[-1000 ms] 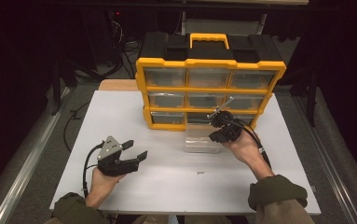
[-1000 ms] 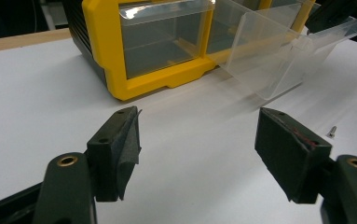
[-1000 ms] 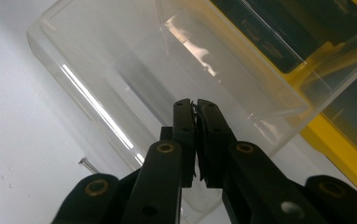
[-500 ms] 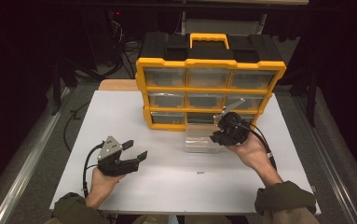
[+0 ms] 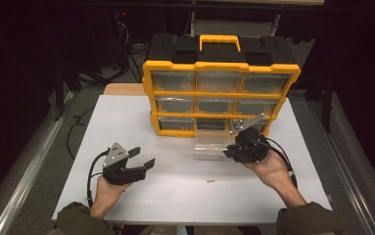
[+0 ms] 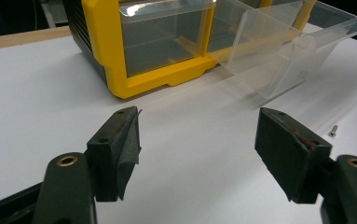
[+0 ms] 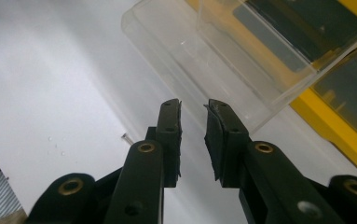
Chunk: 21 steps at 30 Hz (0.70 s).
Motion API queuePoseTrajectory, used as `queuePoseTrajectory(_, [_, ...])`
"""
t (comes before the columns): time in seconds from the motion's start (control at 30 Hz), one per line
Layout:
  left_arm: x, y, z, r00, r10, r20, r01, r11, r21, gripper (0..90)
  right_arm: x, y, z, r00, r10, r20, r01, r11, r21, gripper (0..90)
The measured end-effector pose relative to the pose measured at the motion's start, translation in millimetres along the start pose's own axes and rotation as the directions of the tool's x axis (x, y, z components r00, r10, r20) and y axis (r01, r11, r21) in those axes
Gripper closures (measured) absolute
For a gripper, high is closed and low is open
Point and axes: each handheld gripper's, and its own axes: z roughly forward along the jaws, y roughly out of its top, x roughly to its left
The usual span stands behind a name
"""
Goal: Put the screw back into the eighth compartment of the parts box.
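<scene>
A yellow-framed organizer (image 5: 219,66) with clear drawers stands at the back of the white table (image 5: 126,122). One clear drawer (image 5: 210,148) is pulled out of its bottom row and lies on the table in front of it. My right gripper (image 5: 230,151) hovers at the drawer's right end; its jaws have just been opening and stand a little apart with nothing between them (image 7: 193,109). The drawer (image 7: 223,65) lies just beyond the tips. My left gripper (image 5: 142,157) rests wide open at the front left, empty (image 6: 199,116). A tiny screw (image 5: 208,181) lies on the table.
The screw (image 6: 333,131) sits between both grippers, near the front, also left of the right jaws (image 7: 125,137). The organizer's corner (image 6: 143,79) and the drawer (image 6: 278,51) are ahead of the left gripper. Dark floor and cables surround the table.
The right gripper has let go of the drawer's end, drawn back toward the person and slightly right, and its jaws have parted. The left gripper has stayed still.
</scene>
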Motion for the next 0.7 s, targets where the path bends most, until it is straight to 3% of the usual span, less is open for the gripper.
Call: queuePoseTrajectory(0.7, [0.1,-0.1,0.1,1.0,-0.002,0.0,0.002,1.0,0.002,31.2,13.0,-18.5,8.2,0.9993,-0.008,-0.035,0.009,1.0,0.002,76.3])
